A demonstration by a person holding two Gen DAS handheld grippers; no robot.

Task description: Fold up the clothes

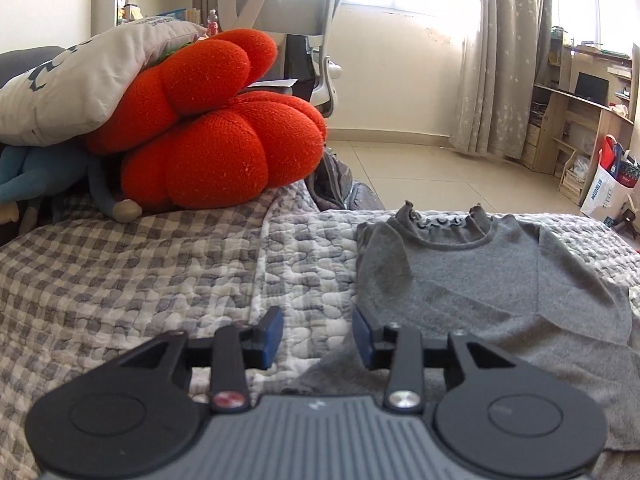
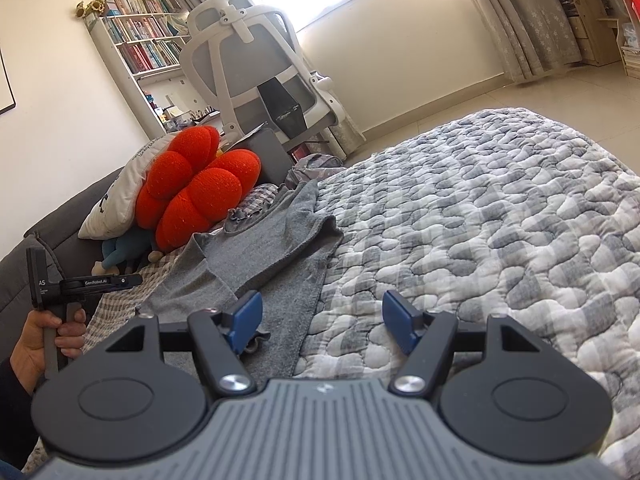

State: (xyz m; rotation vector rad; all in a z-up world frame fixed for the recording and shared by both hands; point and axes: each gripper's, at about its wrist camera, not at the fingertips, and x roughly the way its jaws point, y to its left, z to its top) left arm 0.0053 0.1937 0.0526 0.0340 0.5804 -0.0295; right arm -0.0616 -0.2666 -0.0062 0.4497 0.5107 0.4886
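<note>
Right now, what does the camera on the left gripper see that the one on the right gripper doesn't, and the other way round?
Only the left wrist view shows the wooden desk with a dark screen and the shopping bag on the floor. Only the right wrist view shows the full bookshelf and the person's hand holding the other gripper's handle. Both show the grey sweater lying flat on the quilted bedspread, the red pumpkin cushion, the white office chair, and their own gripper open, holding nothing.
</note>
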